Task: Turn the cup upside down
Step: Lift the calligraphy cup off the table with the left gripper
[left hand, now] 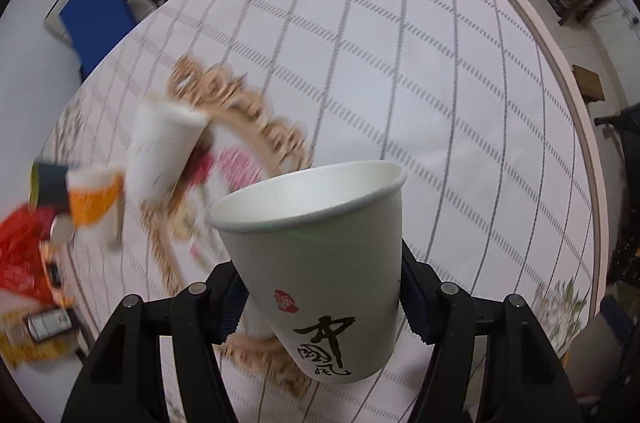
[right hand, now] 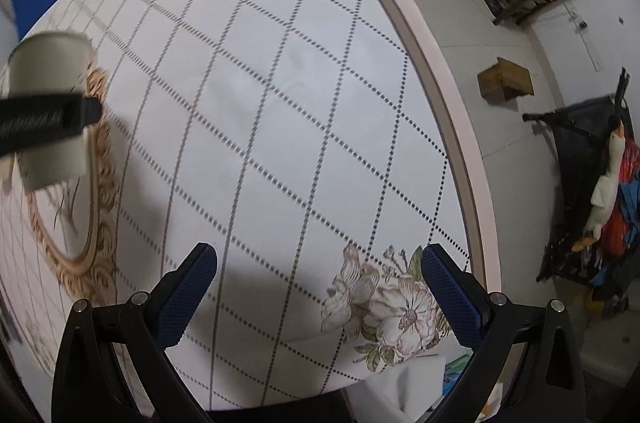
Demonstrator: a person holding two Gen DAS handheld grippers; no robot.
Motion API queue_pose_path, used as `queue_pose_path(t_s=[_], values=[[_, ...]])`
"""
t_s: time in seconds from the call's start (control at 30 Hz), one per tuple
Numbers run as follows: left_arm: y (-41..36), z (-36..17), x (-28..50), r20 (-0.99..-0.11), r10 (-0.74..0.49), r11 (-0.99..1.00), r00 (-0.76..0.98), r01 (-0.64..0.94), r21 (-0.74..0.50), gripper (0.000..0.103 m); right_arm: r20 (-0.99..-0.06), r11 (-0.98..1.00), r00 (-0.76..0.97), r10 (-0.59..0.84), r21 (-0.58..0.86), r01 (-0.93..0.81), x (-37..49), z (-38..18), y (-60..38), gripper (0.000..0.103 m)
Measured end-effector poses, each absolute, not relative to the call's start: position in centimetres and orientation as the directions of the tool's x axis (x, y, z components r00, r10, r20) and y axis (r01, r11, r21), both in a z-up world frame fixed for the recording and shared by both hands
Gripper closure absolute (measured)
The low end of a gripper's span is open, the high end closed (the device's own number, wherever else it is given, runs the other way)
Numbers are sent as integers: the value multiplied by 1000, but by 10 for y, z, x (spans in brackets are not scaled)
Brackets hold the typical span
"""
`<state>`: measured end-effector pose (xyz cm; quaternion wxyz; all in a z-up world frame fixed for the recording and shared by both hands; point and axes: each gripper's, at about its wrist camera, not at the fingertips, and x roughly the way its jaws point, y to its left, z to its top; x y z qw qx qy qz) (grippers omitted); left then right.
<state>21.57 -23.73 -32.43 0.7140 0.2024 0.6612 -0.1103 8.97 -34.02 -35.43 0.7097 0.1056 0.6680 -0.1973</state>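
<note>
My left gripper [left hand: 320,297] is shut on a white paper cup [left hand: 320,255] with black calligraphy and a red seal. The cup is held above the table, tilted, mouth up and away. It also shows in the right wrist view [right hand: 50,111] at the far left, clamped by a black finger [right hand: 48,121]. A second white paper cup [left hand: 162,153], blurred, stands on the table to the left. My right gripper [right hand: 318,297] is open and empty, low over the tablecloth near a flower print.
A round table [right hand: 280,103] has a white grid-patterned cloth with a gold oval ornament [left hand: 248,111]. An orange-and-white object [left hand: 94,197] and red packaging [left hand: 24,255] lie at the left. The table's pink edge [right hand: 452,103] curves at the right, with floor and furniture beyond.
</note>
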Motion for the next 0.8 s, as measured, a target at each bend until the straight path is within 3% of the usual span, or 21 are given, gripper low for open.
queue_pose_path(t_s=[0.2, 0.4, 0.8], values=[[-164, -326, 189, -983, 160, 926, 85, 333, 180, 40, -992, 939, 57, -112, -87, 334, 66, -352, -304, 0], [-112, -353, 158, -984, 168, 958, -60, 247, 149, 40, -994, 969, 48, -103, -90, 228, 57, -357, -272, 0], [-88, -411, 189, -966, 171, 969, -195, 213, 128, 40, -990, 967, 10, -140, -134, 217, 72, -367, -254, 0]])
